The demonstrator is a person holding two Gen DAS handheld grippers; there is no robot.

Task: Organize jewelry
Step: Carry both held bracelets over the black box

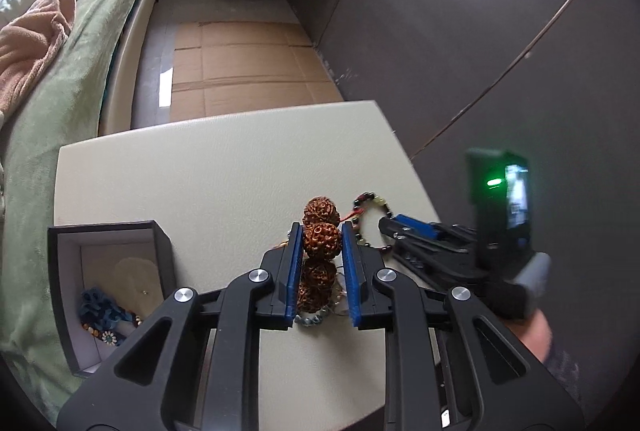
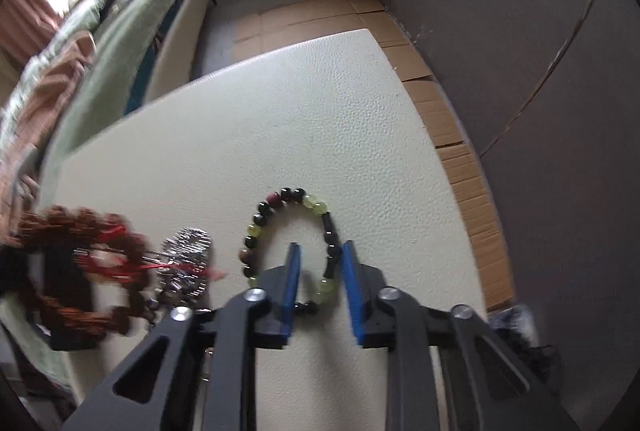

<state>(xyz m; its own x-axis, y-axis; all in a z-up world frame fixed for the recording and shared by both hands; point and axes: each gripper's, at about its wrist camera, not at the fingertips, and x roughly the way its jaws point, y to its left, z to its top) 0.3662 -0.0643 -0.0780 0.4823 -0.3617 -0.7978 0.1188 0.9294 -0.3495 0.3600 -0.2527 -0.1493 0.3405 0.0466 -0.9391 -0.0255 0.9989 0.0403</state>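
We judge that we are midway through sorting the jewelry, with two bracelets being taken up at once. Our left hand-held gripper has its blue-padded fingers closed against a bracelet of large, knobbly, reddish-brown seed beads; one bead sits pinched between the pads, another shows just beyond the tips and more hang below, so the string appears to be lifted off the cream, pebble-textured table. The next move for this side, as we read it, is to carry the bracelet left and near, to the open dark box with a pale lining, which already holds a blue beaded piece, and to lower it in without snagging the red cord. Our right hand-held gripper is partly open and straddles the right side of a bracelet of black and pale-green round beads that lies flat as a loop on the table; one finger is inside the loop and one outside, not yet pressing the beads. It needs to close on that strand before lifting. Left of this loop lies a small silver, sparkly ornament, and a red tassel cord trails across it from the brown bracelet, which is blurred in the right view.
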